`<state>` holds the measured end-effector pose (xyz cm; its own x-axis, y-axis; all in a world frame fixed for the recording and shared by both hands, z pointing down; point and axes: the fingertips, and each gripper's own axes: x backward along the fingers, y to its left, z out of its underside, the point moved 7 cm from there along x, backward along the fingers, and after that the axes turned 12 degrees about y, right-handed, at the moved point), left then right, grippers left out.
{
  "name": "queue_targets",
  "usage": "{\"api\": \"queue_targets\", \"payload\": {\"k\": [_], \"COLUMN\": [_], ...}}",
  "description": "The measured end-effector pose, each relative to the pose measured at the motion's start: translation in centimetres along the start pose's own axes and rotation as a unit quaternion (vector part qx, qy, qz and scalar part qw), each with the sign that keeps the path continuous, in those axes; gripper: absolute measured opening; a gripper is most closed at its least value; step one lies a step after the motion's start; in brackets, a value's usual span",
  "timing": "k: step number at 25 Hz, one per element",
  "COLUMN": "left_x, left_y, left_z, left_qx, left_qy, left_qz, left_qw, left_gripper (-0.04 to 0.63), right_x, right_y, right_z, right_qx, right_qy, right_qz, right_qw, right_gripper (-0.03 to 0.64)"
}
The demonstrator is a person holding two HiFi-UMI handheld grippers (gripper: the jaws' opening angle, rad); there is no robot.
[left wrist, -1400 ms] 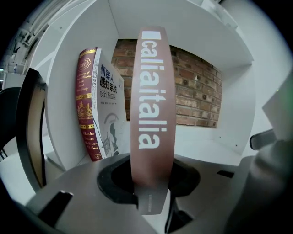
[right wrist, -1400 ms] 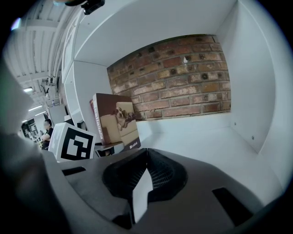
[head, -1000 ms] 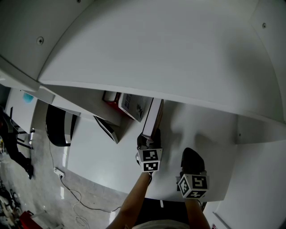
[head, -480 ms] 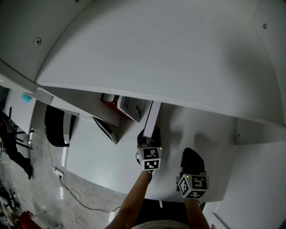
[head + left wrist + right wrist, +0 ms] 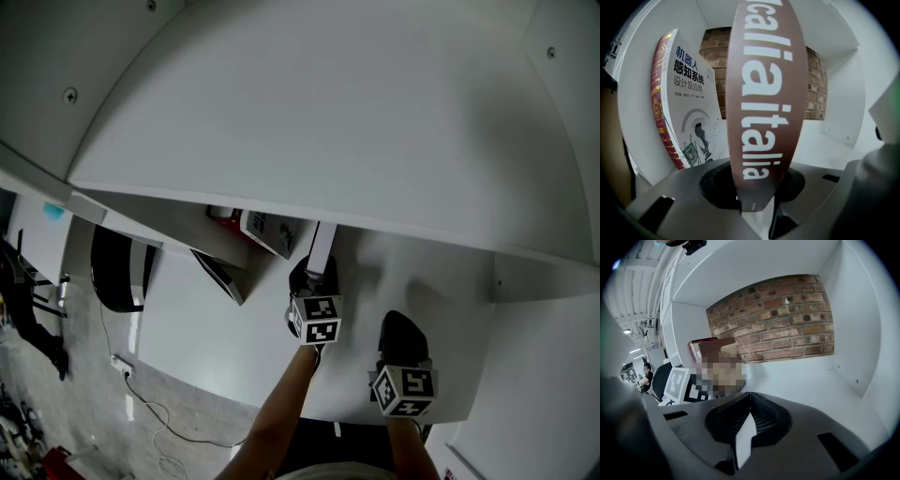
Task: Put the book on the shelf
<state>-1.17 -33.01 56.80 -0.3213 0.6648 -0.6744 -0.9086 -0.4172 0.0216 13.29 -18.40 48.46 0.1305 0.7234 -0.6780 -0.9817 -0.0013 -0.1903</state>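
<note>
A brown book (image 5: 766,93) with white lettering on its spine stands upright between the jaws of my left gripper (image 5: 757,206), which is shut on its lower end. In the head view this brown book (image 5: 321,246) reaches under the white shelf top (image 5: 328,112), with the left gripper (image 5: 314,274) just behind it. To its left a white book (image 5: 689,103) with a red spine leans against the shelf's side wall. My right gripper (image 5: 403,330) hovers lower right over the shelf board, and in its own view the right gripper (image 5: 749,404) is shut with nothing in it.
The shelf bay has a brick back wall (image 5: 783,319) and a white floor board (image 5: 820,385) with room to the right of the books. A dark flat panel (image 5: 220,274) leans outside the shelf at left. A black chair (image 5: 117,267) and a cable (image 5: 150,403) are on the floor.
My left gripper has carried the brown book a little further in under the shelf top. The right gripper has stayed where it was.
</note>
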Motion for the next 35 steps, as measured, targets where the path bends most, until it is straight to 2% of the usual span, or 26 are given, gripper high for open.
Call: {"api": "queue_targets", "payload": {"k": [18, 21, 35], "left_x": [-1.2, -1.0, 3.3], "left_y": [-0.1, 0.1, 0.1], "left_z": [-0.8, -0.7, -0.8], "left_qx": [-0.001, 0.007, 0.027], "left_qy": [-0.002, -0.006, -0.037], "left_qz": [0.001, 0.0, -0.001], "left_qw": [1.0, 1.0, 0.9989], "left_gripper": [0.15, 0.175, 0.19], "right_x": [-0.2, -0.1, 0.3], "right_y": [-0.4, -0.4, 0.3], "right_z": [0.0, 0.2, 0.1], "right_qx": [0.0, -0.001, 0.003], "right_qy": [0.005, 0.006, -0.003], "right_qz": [0.009, 0.012, 0.003], "right_qw": [1.0, 1.0, 1.0], "right_gripper": [0.017, 0.017, 0.017]}}
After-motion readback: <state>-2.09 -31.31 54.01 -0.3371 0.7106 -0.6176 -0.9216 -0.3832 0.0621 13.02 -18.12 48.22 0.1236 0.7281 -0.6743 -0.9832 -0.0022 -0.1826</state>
